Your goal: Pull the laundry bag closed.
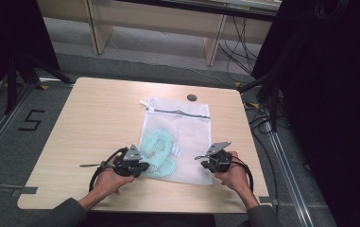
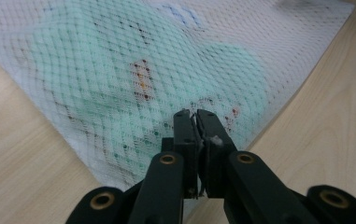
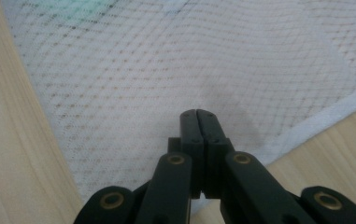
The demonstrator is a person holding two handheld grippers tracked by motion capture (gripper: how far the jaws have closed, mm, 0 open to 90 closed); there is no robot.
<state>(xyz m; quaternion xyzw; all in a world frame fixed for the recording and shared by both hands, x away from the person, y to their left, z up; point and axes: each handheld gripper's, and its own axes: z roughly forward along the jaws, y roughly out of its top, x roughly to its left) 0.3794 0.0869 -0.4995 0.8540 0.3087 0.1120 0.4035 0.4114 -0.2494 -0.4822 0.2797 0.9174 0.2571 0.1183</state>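
A white mesh laundry bag lies flat at the middle of the counter, zipper at its 12 o'clock edge. The left gripper pinches its 7 o'clock corner, jaws closed on the netting; the right gripper does likewise at 5 o'clock, probably to lift or shake the bag. A mint-green garment with small coloured marks shows through the mesh.

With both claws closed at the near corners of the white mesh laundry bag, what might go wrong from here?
1. The left claw, jaws closed, seems to pinch only thin netting of the white mesh laundry bag; pulling may snag or tear it.
2. The mint-green garment sits toward the left side; lifting could tilt the bag.
3. The right claw grips near the hem and might slip.
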